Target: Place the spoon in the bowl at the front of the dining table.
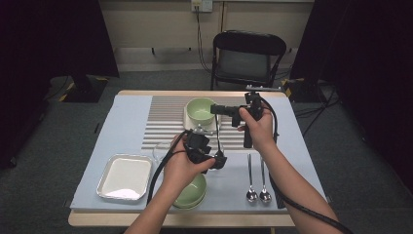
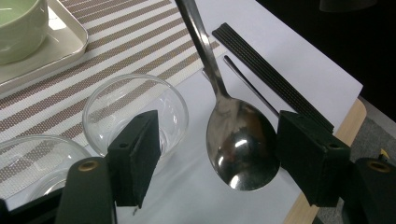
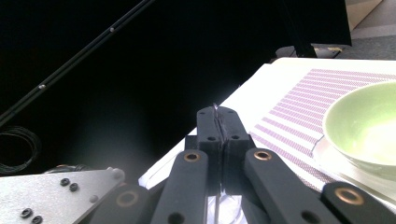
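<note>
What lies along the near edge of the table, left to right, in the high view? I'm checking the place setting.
Metal tray → green bowl under the left hand → two spoons side by side → black chopsticks, partly behind the right forearm.

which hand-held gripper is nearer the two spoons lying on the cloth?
Left. The left hand-held gripper hovers just left of the two spoons; the right hand-held gripper is farther back, by the green bowl.

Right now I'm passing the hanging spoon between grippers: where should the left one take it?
Probably on the narrow neck just above the scoop, closing across the flat handle from both sides. The spoon hangs scoop-down from the shut right gripper, and the open left gripper straddles its curved scoop, which might slip.
</note>
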